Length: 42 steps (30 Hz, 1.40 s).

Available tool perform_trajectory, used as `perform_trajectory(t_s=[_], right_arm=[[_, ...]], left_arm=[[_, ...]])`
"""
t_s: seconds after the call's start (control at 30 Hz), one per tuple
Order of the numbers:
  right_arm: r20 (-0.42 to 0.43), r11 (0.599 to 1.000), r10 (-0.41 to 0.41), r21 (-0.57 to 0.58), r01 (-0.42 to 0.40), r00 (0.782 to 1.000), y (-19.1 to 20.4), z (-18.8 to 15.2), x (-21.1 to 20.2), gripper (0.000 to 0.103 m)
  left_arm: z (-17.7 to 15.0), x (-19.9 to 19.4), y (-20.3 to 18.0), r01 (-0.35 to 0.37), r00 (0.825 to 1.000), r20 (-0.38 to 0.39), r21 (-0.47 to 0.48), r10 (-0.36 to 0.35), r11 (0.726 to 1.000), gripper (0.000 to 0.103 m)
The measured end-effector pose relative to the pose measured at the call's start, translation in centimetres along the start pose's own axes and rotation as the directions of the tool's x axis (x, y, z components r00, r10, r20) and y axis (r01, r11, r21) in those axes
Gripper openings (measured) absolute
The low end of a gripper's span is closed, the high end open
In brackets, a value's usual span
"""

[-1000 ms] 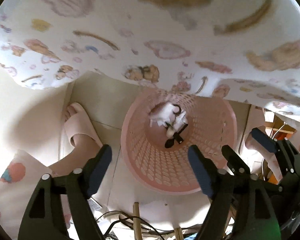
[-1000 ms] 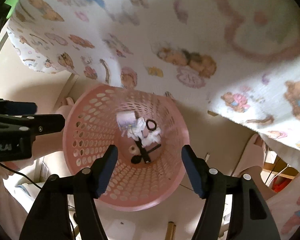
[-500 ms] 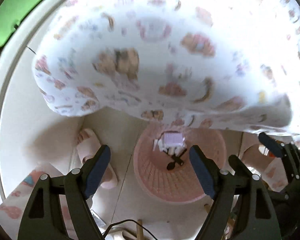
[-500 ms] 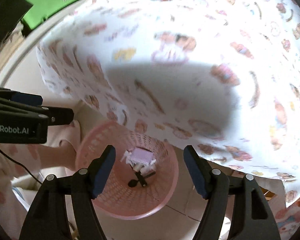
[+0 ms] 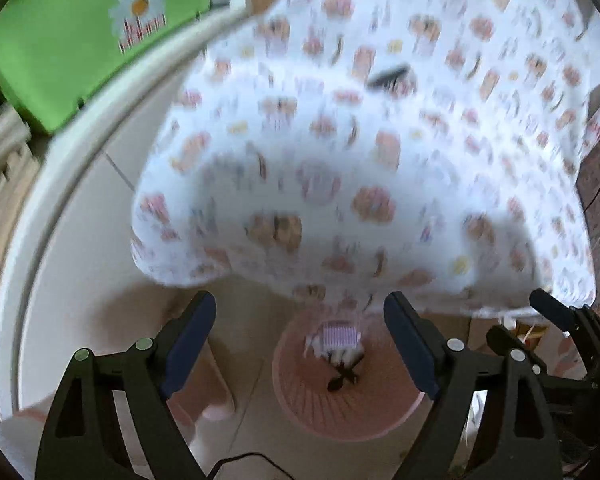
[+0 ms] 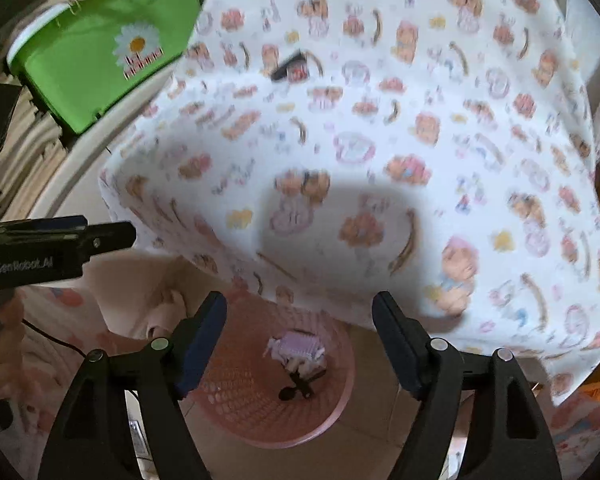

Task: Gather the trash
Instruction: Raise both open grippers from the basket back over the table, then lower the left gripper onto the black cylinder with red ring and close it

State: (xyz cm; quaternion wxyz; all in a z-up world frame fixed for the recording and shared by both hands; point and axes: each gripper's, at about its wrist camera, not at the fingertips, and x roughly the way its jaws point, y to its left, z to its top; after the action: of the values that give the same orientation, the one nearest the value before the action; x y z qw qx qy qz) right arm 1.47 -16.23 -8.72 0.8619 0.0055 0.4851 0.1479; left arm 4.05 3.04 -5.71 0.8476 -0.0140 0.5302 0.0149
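A pink perforated basket point(image 5: 348, 412) point(image 6: 236, 400) stands on the floor beneath the table's edge. In it lie a lilac striped packet point(image 5: 338, 334) point(image 6: 300, 342), crumpled white paper and a black spoon point(image 5: 340, 380) point(image 6: 296, 390). My left gripper point(image 5: 298, 304) hangs high above the basket, its jaws opening with nothing between them. My right gripper point(image 6: 299, 300) does the same beside it, jaws opening and empty. On the tablecloth point(image 5: 380, 160) point(image 6: 380, 140), white with cartoon bears, a small dark object point(image 5: 392, 76) point(image 6: 288, 66) lies far back, too blurred to name.
A green box with a daisy print point(image 5: 100, 32) point(image 6: 112, 60) stands at the far left behind a white curved rail point(image 5: 80, 160). A person's foot in a pink slipper point(image 5: 216, 396) is left of the basket. A black cable point(image 5: 240, 460) runs over the floor tiles.
Both grippers have risen and tilted up. The basket has shrunk low in view, and the tabletop and green box have come into sight. Both pairs of jaws stand slightly wider.
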Motion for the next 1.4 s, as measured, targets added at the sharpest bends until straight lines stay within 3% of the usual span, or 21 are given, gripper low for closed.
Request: perform_trajectory(t_s=[0.13, 0.33, 0.43, 0.53, 0.7, 0.9, 1.03, 1.13, 1.3, 1.4], right_arm=[[0.076, 1.000, -0.014, -0.017, 0.016, 0.997, -0.2, 0.9, -1.8, 0.077], [0.169, 0.998, -0.031, -0.048, 0.040, 0.985, -1.2, 4.1, -4.7, 0.077], [0.248, 0.992, -0.081, -0.078, 0.103, 0.965, -1.9, 6.7, -6.5, 0.077], [0.309, 0.988, -0.112, -0.067, 0.139, 0.945, -3.3, 9.5, -8.0, 0.077], [0.366, 0.990, -0.119, -0.022, 0.136, 0.923, -5.1, 13.0, -8.8, 0.078], [0.412, 0.998, -0.065, 0.027, 0.059, 0.909, -6.9, 13.3, -7.2, 0.086], [0.338, 0.998, -0.067, 0.039, 0.057, 0.939, -7.7, 13.0, -4.0, 0.086], [0.306, 0.995, -0.098, 0.029, 0.094, 0.947, -8.0, 13.1, -2.1, 0.086], [0.271, 0.994, -0.110, 0.033, 0.105, 0.956, -8.2, 13.8, -0.3, 0.086], [0.249, 0.992, -0.122, 0.044, 0.115, 0.961, -8.3, 14.3, 0.6, 0.086]], left_arm=[[1.8, -3.2, -0.4, -0.012, 0.991, 0.132, -0.002, 0.012, 1.000, 0.089], [6.0, -6.2, -1.6, -0.040, 0.973, 0.229, 0.034, 0.031, 0.999, 0.094], [8.0, -7.2, -2.4, -0.070, 0.958, 0.280, 0.053, 0.053, 0.996, 0.098], [9.8, -7.5, -2.8, -0.051, 0.950, 0.312, 0.059, 0.030, 0.997, 0.102], [12.5, -6.3, -3.4, -0.012, 0.952, 0.305, 0.054, -0.005, 0.998, 0.102], [13.5, -2.8, -3.4, 0.021, 0.963, 0.267, 0.055, -0.035, 0.998, 0.102], [13.1, 0.7, -2.7, 0.016, 0.976, 0.218, 0.037, -0.023, 0.999, 0.102], [13.6, 3.1, -2.6, 0.038, 0.988, 0.150, 0.046, -0.044, 0.998, 0.102], [15.5, 4.5, -3.7, 0.115, 0.982, 0.137, 0.087, -0.127, 0.989, 0.101], [16.9, 5.6, -4.6, 0.125, 0.983, 0.123, 0.077, -0.134, 0.989, 0.101]])
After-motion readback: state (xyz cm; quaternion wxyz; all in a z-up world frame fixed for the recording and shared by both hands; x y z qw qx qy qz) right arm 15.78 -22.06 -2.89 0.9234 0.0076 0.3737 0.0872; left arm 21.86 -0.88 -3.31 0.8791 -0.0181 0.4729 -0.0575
